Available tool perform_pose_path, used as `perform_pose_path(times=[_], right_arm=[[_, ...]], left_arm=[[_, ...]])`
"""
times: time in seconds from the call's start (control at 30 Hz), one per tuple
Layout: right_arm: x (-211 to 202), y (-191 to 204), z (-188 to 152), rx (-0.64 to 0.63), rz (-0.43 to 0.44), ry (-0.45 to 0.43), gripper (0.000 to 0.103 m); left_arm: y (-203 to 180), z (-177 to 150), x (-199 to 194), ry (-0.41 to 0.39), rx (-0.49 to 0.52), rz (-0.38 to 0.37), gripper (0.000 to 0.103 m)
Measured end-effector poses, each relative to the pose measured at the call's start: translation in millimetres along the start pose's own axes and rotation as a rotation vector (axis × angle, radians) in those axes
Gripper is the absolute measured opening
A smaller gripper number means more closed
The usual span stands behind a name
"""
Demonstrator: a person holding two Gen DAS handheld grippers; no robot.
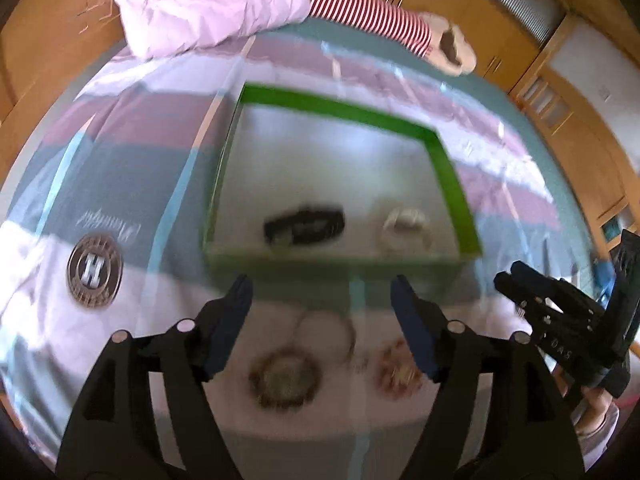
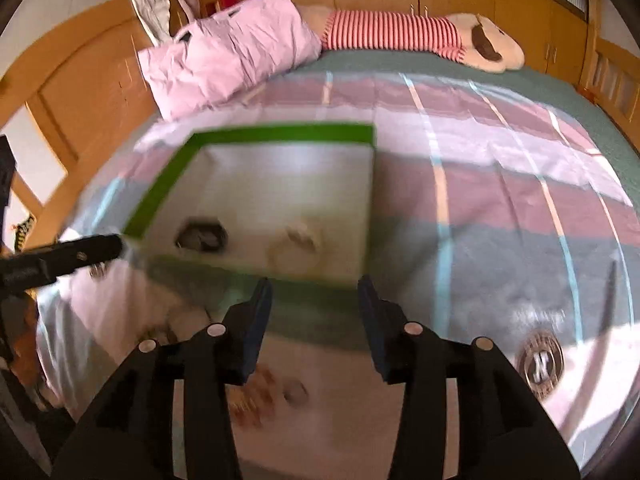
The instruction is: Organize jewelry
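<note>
A shallow green-rimmed box (image 1: 448, 176) lies on the bed, also in the right wrist view (image 2: 280, 132). Inside it are a dark bracelet (image 1: 304, 226) (image 2: 200, 237) and a pale bracelet (image 1: 406, 226) (image 2: 298, 242). In front of the box on the sheet lie a thin ring bangle (image 1: 326, 334), a gold flower-like piece (image 1: 285, 378) and a pinkish beaded piece (image 1: 398, 370) (image 2: 256, 396). My left gripper (image 1: 322, 296) is open and empty above these loose pieces. My right gripper (image 2: 314, 300) is open and empty at the box's near edge; it also shows in the left wrist view (image 1: 516, 280).
The striped bedsheet carries round "H" logos (image 1: 94, 270) (image 2: 540, 364). A pink pillow (image 2: 228, 56) and a striped plush toy (image 2: 420, 36) lie at the bed's head. Wooden cabinets surround the bed. Both views are motion-blurred.
</note>
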State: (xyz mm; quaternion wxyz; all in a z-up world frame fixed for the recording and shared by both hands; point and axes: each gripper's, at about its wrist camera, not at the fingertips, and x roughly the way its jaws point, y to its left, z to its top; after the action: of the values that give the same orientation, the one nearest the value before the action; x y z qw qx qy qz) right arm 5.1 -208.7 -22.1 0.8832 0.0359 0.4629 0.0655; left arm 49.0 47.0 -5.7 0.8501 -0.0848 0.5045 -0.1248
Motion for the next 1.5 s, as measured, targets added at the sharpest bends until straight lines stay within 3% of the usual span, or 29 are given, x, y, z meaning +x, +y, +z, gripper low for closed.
perform_pose_path(times=[0.17, 0.3, 0.5, 0.57, 0.63, 0.77, 0.9, 1.0, 1.03, 1.1, 1.23, 1.33, 1.37, 1.43, 1.5], right_arm=[[26.5, -4.2, -17.8, 0.034, 0.003, 0.144, 0.045], [34.0, 6.3, -22.1, -0.008, -0.044, 0.146, 0.045], [50.2, 12.1, -28.2, -0.036, -0.064, 0.223, 0.045], [50.3, 12.0, -31.5, -0.044, -0.057, 0.233, 0.045], [50.0, 18.0, -34.9, -0.056, 0.003, 0.247, 0.042], [48.9, 50.8, -46.0, -0.162, 0.124, 0.248, 0.04], [58.6, 81.6, -62.9, -0.304, 0.06, 0.265, 0.04], [55.7, 75.8, -56.7, -0.247, 0.089, 0.246, 0.013], [53.6, 72.3, -51.5, -0.251, 0.048, 0.219, 0.0], [50.6, 64.4, -45.9, -0.228, -0.013, 0.177, 0.0], [48.1, 33.9, -31.2, -0.085, 0.005, 0.147, 0.0], [49.4, 23.4, -26.8, -0.047, 0.025, 0.158, 0.001], [47.3, 21.8, -28.7, -0.047, 0.045, 0.168, 0.003], [46.0, 26.9, -30.5, -0.084, 0.087, 0.183, 0.024], [47.9, 41.1, -36.4, -0.144, 0.092, 0.187, 0.03]], left_arm=[[1.3, -20.7, 18.9, 0.098, -0.004, 0.028, 0.077], [5.6, -26.9, 32.6, 0.151, -0.017, 0.057, 0.077], [-2.7, -28.8, 37.5, 0.184, 0.024, 0.07, 0.083], [-3.8, -31.9, 42.8, 0.205, 0.035, 0.094, 0.083], [-1.1, -33.5, 46.2, 0.218, 0.027, 0.111, 0.083], [9.1, -32.9, 50.0, 0.232, -0.015, 0.133, 0.083], [13.9, -35.1, 53.7, 0.248, -0.03, 0.141, 0.083], [12.8, -35.8, 54.9, 0.252, -0.023, 0.143, 0.083], [12.6, -36.1, 55.5, 0.252, -0.021, 0.144, 0.083], [12.2, -36.5, 56.9, 0.256, -0.02, 0.147, 0.084], [12.1, -36.6, 61.0, 0.266, -0.021, 0.153, 0.085], [13.1, -36.4, 62.5, 0.269, -0.026, 0.161, 0.087], [14.2, -36.4, 63.7, 0.273, -0.03, 0.165, 0.088], [15.7, -36.7, 65.2, 0.279, -0.037, 0.168, 0.088], [17.7, -36.6, 67.3, 0.284, -0.041, 0.169, 0.088]])
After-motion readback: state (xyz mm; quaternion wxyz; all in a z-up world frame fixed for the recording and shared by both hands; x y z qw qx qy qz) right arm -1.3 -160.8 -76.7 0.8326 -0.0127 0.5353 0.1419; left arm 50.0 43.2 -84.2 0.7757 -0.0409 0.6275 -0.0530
